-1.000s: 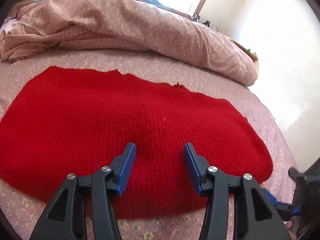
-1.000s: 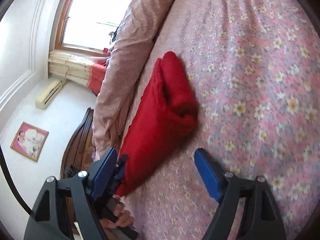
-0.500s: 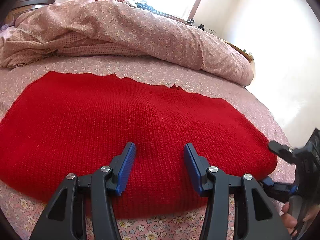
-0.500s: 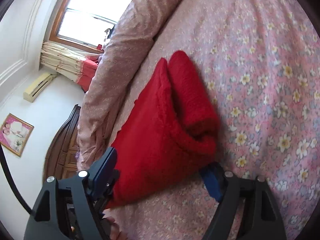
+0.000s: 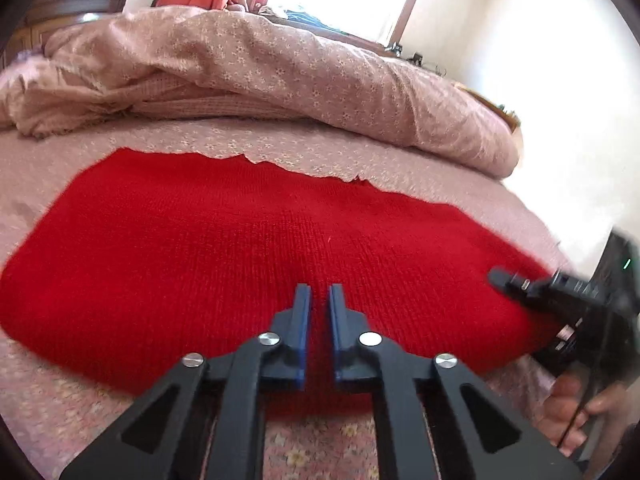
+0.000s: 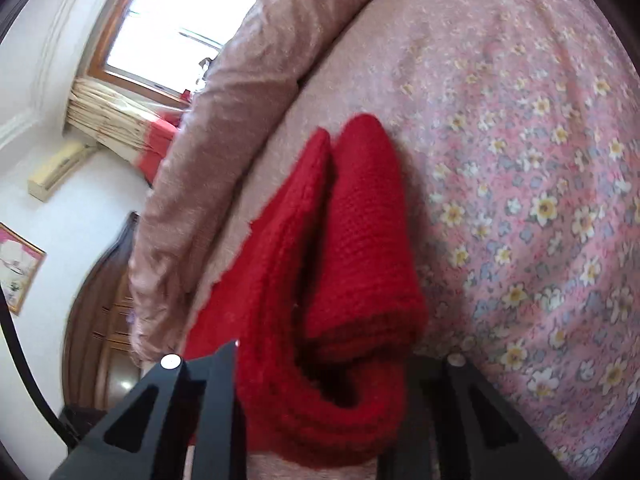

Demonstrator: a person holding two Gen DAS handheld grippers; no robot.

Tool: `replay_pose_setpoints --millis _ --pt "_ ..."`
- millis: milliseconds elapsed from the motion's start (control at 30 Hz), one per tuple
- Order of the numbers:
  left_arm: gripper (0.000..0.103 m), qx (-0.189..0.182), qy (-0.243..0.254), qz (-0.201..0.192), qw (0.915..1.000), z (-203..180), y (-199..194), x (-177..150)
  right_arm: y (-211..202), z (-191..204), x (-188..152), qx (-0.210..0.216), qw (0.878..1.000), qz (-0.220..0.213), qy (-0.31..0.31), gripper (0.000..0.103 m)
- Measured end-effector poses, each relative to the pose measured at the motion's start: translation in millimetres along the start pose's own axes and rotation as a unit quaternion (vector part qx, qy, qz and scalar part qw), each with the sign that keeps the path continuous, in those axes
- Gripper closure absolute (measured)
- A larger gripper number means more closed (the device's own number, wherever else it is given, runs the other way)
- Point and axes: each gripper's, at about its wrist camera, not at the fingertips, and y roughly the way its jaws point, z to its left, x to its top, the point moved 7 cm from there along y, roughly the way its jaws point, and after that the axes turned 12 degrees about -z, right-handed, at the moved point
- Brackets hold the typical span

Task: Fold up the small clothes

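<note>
Left wrist: ribbed red knit [image 5: 240, 260], seemingly folded.

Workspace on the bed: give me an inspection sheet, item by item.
Surface: floral pink bedsheet, soft and uneven.
Job's things: red knit garment, spread flat, its end by the right tool doubled over.
Clutter: rolled pink duvet beyond the garment.
Grippers: left tool has just closed, pinching the garment's near edge; right tool has just been closing on the doubled end.
Cables: a dark cord at the right view's edge.
Surroundings: window, dark wooden furniture, framed picture.
</note>
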Motion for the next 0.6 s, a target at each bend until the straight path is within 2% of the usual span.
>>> replay_pose_setpoints --millis 133,233,267,300,367,433,500,600 --pt "0.102 0.023 0.043 0.009 0.9988 -6 -1 -18 -4 29 2 -0.002 0.997 -0.015 -0.072 0.080" --pt "0.102 0.023 0.030 -0.001 0.9993 -9 -13 -8 -6 49 0 -0.006 0.992 -0.026 -0.126 0.080" --pt "0.103 0.011 0.027 -0.012 0.9995 -14 -20 -4 -7 50 0 -0.007 0.991 -0.028 -0.132 0.080" --pt "0.103 0.016 0.044 -0.022 0.9987 -18 -24 -6 -6 53 -1 -0.009 0.990 -0.028 -0.137 0.080" --pt "0.103 0.034 0.059 0.015 0.9975 -15 -8 -25 -8 51 2 -0.009 0.991 -0.027 -0.132 0.080" --pt "0.103 0.029 0.050 0.015 0.9982 -13 -2 -30 -13 46 4 -0.007 0.992 -0.022 -0.123 0.080" --pt "0.103 0.020 0.014 0.027 0.9993 -7 0 -26 -14 47 4 -0.007 0.992 -0.024 -0.122 0.080" --pt "0.103 0.015 0.014 0.022 0.9995 -7 0 -28 -24 54 6 0.011 0.989 -0.031 -0.145 0.080"
